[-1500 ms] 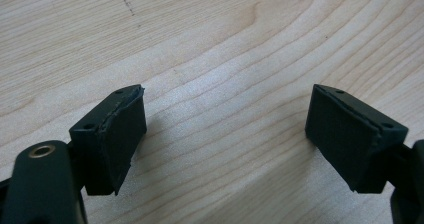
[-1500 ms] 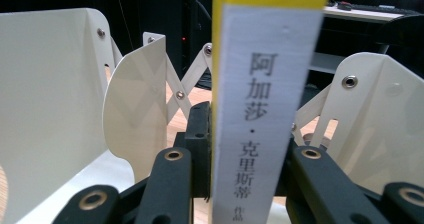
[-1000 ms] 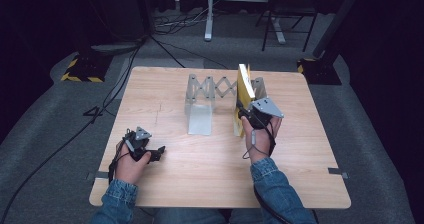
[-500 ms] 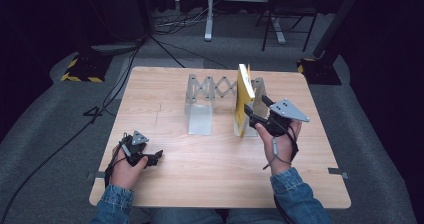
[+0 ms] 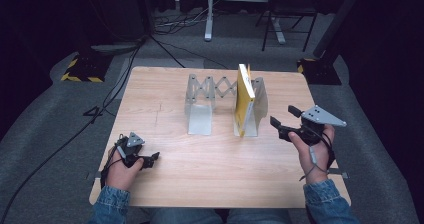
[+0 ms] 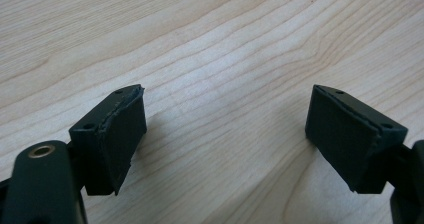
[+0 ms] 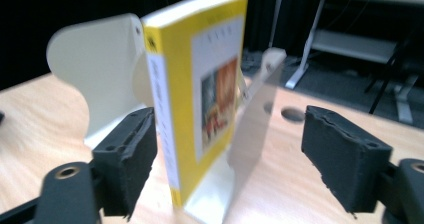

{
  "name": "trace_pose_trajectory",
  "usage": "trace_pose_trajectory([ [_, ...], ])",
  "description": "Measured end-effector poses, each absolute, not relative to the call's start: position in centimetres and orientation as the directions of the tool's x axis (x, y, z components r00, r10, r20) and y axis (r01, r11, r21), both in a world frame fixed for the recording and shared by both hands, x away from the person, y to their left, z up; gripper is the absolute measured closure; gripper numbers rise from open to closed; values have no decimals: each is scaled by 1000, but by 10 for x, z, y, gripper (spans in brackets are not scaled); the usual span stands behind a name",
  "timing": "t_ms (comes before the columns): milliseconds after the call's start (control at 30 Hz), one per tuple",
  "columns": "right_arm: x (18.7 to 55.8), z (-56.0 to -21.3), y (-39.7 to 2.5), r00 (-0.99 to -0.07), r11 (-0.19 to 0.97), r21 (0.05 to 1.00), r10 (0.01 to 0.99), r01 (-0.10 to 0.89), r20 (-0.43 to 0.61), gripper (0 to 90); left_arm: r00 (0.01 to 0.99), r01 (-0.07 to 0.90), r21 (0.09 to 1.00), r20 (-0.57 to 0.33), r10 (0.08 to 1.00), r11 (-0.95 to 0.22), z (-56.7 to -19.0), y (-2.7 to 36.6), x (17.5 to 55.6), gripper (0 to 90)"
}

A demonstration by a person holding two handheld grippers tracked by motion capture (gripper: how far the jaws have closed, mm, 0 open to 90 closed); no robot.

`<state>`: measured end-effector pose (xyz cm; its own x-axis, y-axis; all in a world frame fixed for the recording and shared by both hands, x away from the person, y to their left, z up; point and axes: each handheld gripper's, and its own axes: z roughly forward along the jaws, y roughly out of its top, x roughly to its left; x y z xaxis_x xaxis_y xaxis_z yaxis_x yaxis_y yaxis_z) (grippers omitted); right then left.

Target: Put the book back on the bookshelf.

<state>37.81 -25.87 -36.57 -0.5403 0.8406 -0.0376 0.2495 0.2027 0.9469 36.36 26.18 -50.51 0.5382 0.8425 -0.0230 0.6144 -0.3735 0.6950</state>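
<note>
Dark floor and cables surround a pale wooden table (image 5: 165, 184). On its far middle stands a yellow book (image 5: 243, 101), upright in the right-hand end of a metal folding book rack (image 5: 210, 91), its cover resting against the rack's right end plate (image 5: 260, 104). The rack's left end plate (image 5: 199, 118) holds nothing.

The step in hand appears to be release and withdrawal from the book. The right gripper (image 5: 286, 120) sits just right of the rack, jaws spread and empty, clear of the book. To do this well, keep the jaws wide and draw straight back, away from the end plate, so nothing nudges the book or shifts the rack. Confirm the book is stable before moving off.

The left gripper (image 5: 148, 159) rests low over bare wood at the near left, well apart from the rack, jaws spread with nothing between them.

Limits of view: the cover text and picture are blurred in the right gripper view. Whether the book leans slightly or stands true cannot be settled. The book's far side and the rack's base under it are hidden.
</note>
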Motion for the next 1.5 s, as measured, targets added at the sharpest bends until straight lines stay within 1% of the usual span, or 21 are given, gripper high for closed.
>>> trace_pose_trajectory([
  [200,383,-381,-285,-543,234,915,840,329,-20,187,532,618,694,-24,847,-369,-505,265,362,170],
  [367,393,-399,-301,-547,248,879,837,407,17,169,535,617,694,-24,844,-372,-505,267,362,170],
  [433,398,-409,-308,-537,259,861,844,438,19,169,535,617,695,-24,845,-370,-505,267,362,169],
  [700,411,-450,-331,-490,252,781,868,572,79,181,530,617,695,-21,848,-368,-505,268,363,168],
  [800,413,-462,-336,-503,271,752,859,601,93,203,528,619,695,-25,849,-365,-505,268,363,167],
  [900,412,-471,-340,-522,305,731,849,611,81,201,529,618,696,-24,848,-366,-505,268,363,167],
  [1067,410,-484,-346,-502,303,720,862,624,71,202,530,617,695,-20,848,-369,-505,268,363,167],
  [1167,408,-491,-346,-506,309,714,860,628,73,202,528,618,696,-23,849,-365,-505,268,363,166],
  [1267,405,-495,-344,-527,342,714,849,611,44,202,529,617,695,-20,848,-369,-505,268,363,166],
  [1500,400,-502,-343,-534,357,729,845,584,14,191,529,618,695,-21,849,-368,-505,268,363,166],
])
